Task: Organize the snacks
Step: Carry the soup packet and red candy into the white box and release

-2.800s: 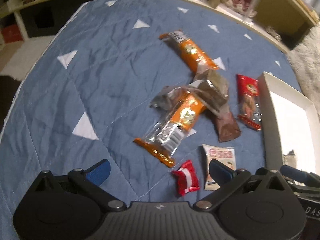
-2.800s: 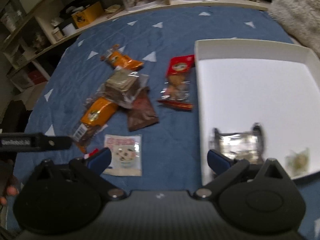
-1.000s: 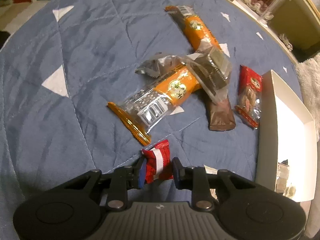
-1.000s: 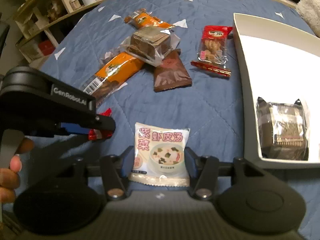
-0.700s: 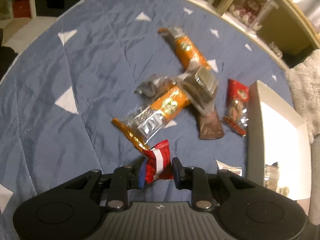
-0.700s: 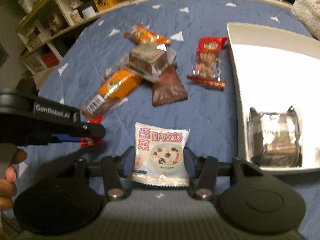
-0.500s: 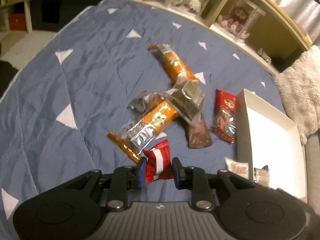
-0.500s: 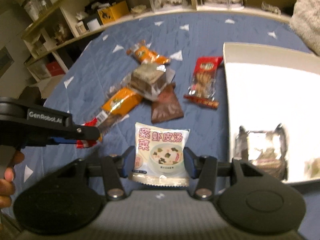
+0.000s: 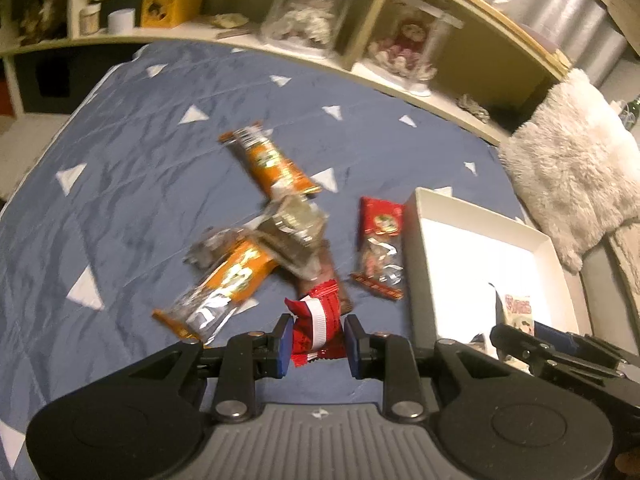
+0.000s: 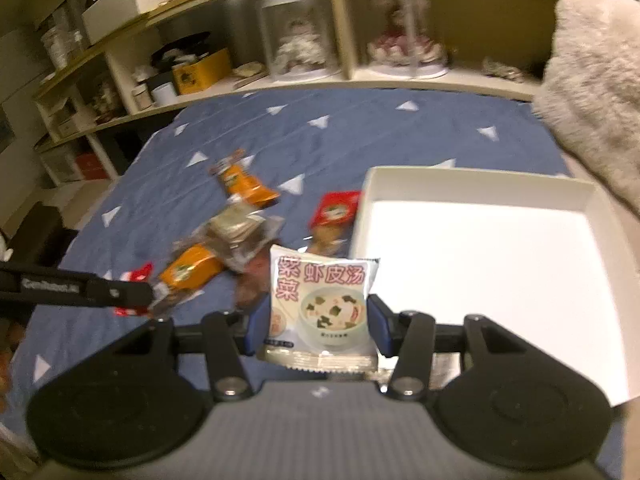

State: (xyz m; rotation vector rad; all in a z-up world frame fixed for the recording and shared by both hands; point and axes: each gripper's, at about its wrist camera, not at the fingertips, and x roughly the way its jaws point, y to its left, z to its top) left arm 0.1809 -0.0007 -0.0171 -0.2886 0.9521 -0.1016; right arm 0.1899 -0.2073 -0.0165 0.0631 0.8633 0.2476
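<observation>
Left gripper (image 9: 316,340) clenched on a red candy packet (image 9: 318,330), clear of the blue quilt (image 9: 132,184). Right gripper (image 10: 318,322) grasps a soup packet (image 10: 320,308) beside the white tray (image 10: 472,184).

A blue quilt (image 9: 132,168) with white triangles lies below cluttered wooden shelves (image 10: 344,28), dimly lit.

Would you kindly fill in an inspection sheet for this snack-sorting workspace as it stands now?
Surface: blue quilt with white triangles, creased.
Job's things: white box on the quilt; loose pile with orange packets, clear-wrapped cake, red biscuit pack.
Clutter: nothing seen on the quilt beyond the snacks.
Grippers: left gripper shut on a red-and-white candy packet; right gripper shut on a soup sachet.
Cables: nothing seen.
Surroundings: shelves with jars and figurines, fluffy blanket beyond the box.
</observation>
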